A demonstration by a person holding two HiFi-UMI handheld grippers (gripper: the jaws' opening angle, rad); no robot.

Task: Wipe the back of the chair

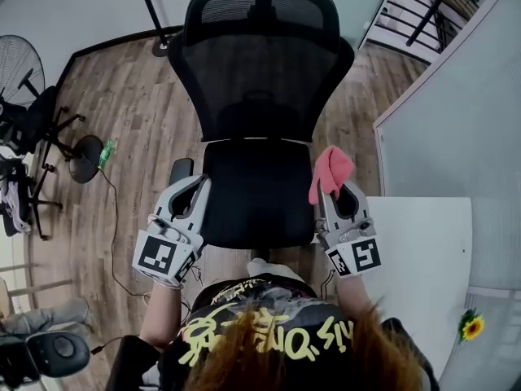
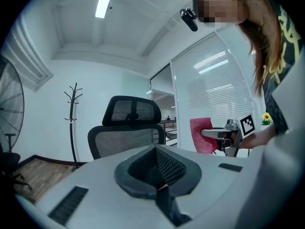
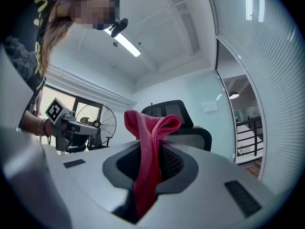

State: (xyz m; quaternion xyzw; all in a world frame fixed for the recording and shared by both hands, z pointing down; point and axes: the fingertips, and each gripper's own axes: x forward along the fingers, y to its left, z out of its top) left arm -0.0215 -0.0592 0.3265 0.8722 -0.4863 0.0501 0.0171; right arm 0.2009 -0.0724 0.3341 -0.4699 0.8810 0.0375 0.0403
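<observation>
The chair's back stood upright, facing the person. The right claw gripped a cloth lengthwise, fold poking forward; the left claw sat clenched, empty.

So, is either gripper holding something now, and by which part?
The right gripper is shut on the pink cloth, by a folded stretch; its bunched end sticks out. The left gripper holds nothing.

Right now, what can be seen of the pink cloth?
The pink cloth looks like a soft, fuzzy rag, folded and bunched. The right gripper has its jaws shut on it: a rounded fold sticks out past the tips and a tail runs back between them. In the head view it sits over the right edge of the seat of the office chair, short of the mesh back; only the gripper visibly touches it.
</observation>
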